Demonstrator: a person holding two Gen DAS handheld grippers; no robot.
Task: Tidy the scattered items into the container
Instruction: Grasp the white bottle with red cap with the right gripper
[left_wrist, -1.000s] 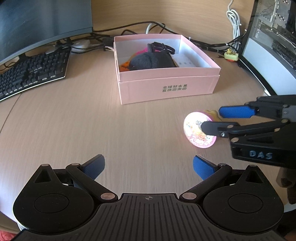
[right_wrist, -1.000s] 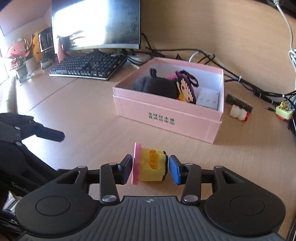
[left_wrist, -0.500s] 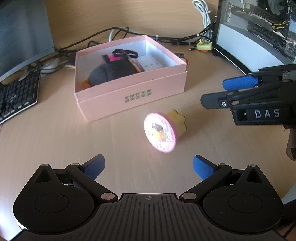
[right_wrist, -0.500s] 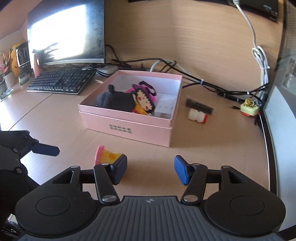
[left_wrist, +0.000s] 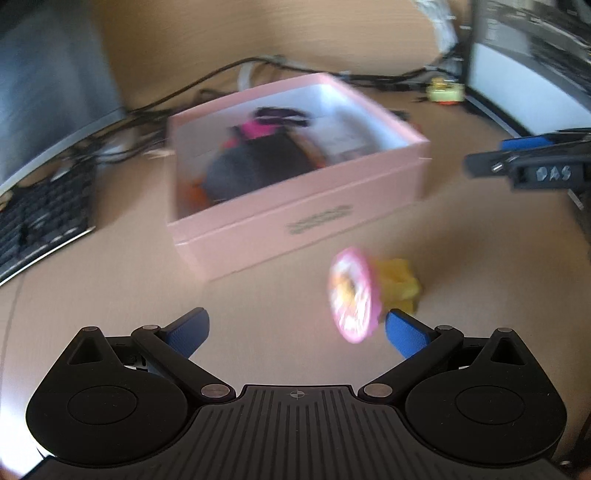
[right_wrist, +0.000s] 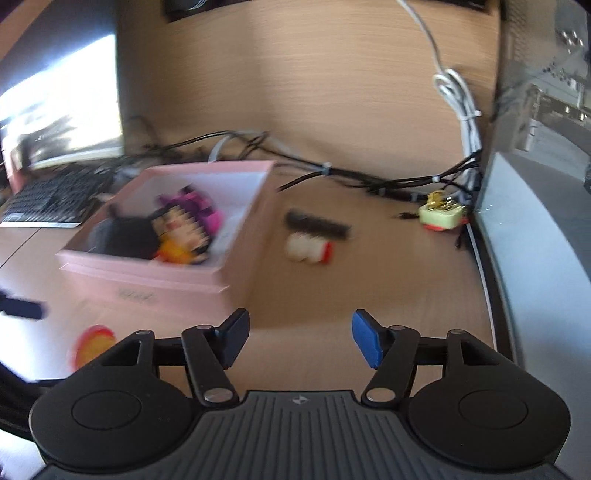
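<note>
Left gripper (left_wrist: 297, 332) spread wide, nothing between its blue pads; the yellow toy with the round pink face (left_wrist: 354, 299) lies on the wooden desk (left_wrist: 110, 288) at two o'clock from it. The pink cardboard box (left_wrist: 306, 206) sits at twelve. Right gripper (right_wrist: 299, 339) is opening, jaws empty, pointing past the box's right side

Both wrist cams sit low over the desk (left_wrist: 110, 295), angled down. Left looks from the pink box's (left_wrist: 295, 206) front, right from its right corner; both share box (right_wrist: 147, 280).
</note>
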